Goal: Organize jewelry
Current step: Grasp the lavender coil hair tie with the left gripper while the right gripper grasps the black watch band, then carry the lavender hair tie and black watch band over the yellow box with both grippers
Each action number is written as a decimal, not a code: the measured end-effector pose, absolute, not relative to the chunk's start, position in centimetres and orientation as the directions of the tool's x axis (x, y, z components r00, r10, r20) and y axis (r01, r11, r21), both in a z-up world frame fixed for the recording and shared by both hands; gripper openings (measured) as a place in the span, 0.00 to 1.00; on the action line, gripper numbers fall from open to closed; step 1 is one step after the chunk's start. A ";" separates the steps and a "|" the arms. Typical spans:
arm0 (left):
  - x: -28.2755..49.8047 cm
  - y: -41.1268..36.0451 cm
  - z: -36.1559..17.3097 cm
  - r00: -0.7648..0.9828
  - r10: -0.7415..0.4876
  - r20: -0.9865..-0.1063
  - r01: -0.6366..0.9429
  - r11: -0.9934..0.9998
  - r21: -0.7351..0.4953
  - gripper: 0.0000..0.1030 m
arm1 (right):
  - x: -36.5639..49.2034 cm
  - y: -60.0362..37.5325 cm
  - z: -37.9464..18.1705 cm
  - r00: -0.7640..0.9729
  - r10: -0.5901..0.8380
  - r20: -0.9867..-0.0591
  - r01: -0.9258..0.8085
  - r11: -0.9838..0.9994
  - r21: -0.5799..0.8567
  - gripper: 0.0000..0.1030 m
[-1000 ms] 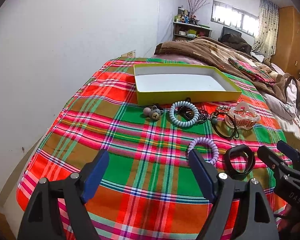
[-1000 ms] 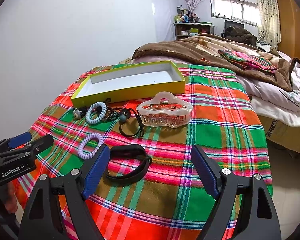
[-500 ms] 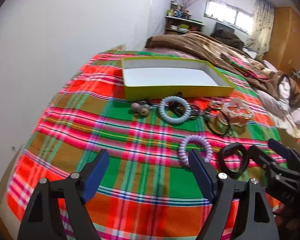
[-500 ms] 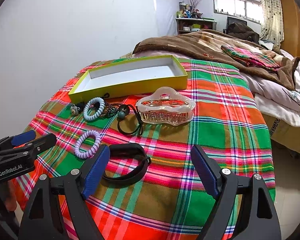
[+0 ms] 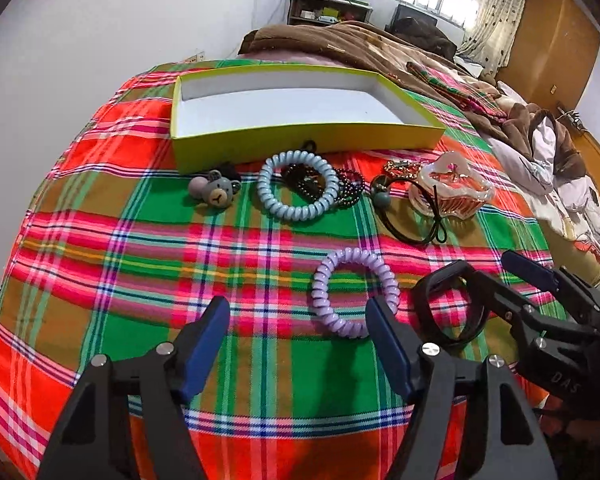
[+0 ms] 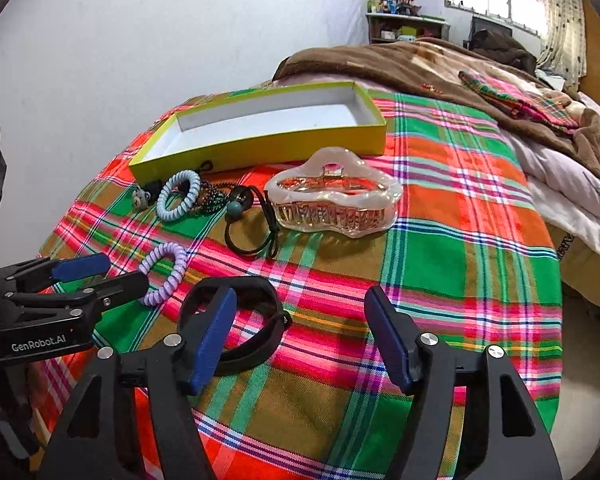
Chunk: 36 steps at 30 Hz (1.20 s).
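Note:
An empty yellow-green box (image 5: 300,144) (image 6: 260,148) lies on the plaid cloth. In front of it lie a grey bear hair tie (image 5: 216,192), a pale blue coil tie (image 5: 298,190) (image 6: 179,195), dark beads (image 5: 346,190), a black elastic with a teal bead (image 5: 410,216) (image 6: 252,224) and a clear claw clip (image 5: 452,190) (image 6: 336,198). A lilac coil tie (image 5: 354,292) (image 6: 164,274) lies just ahead of my open left gripper (image 5: 298,344). A black band (image 5: 448,308) (image 6: 236,320) lies at the left finger of my open right gripper (image 6: 302,336).
The plaid cloth (image 5: 140,264) covers the near end of a bed. A brown blanket (image 6: 420,68) and crumpled bedding (image 5: 552,148) lie behind and to the right. A white wall is on the left. The bed edge drops off on the right (image 6: 572,280).
Both grippers have moved forward and lower toward the jewelry. The lilac tie now sits close to my left gripper, the black band at my right gripper's left finger. Nothing was picked up.

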<state>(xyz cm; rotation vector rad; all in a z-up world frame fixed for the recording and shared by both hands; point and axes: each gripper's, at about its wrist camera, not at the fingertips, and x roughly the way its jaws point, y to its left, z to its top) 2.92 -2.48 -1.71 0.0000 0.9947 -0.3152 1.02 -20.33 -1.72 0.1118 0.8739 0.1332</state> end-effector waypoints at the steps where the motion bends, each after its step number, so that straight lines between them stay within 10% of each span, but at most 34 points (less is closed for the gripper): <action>1: 2.9 -2.6 -1.7 0.504 -0.259 -0.824 0.263 0.955 -0.139 0.70 | 1.1 -20.3 -1.8 0.629 0.164 -0.760 -0.073 0.986 0.152 0.64; 21: 3.6 -3.3 -2.3 0.535 -0.145 -0.833 0.273 0.962 0.007 0.63 | 1.5 -18.8 -2.5 0.598 0.181 -0.781 -0.146 0.982 0.115 0.28; 31: 3.6 -3.5 -2.0 0.545 -0.153 -0.824 0.274 0.962 0.002 0.12 | 1.4 -19.0 -2.4 0.606 0.183 -0.774 -0.127 0.983 0.133 0.17; 36: 3.8 -3.1 -1.9 0.545 -0.163 -0.823 0.263 0.965 -0.017 0.10 | 1.3 -19.4 -2.3 0.611 0.188 -0.769 -0.123 0.982 0.142 0.15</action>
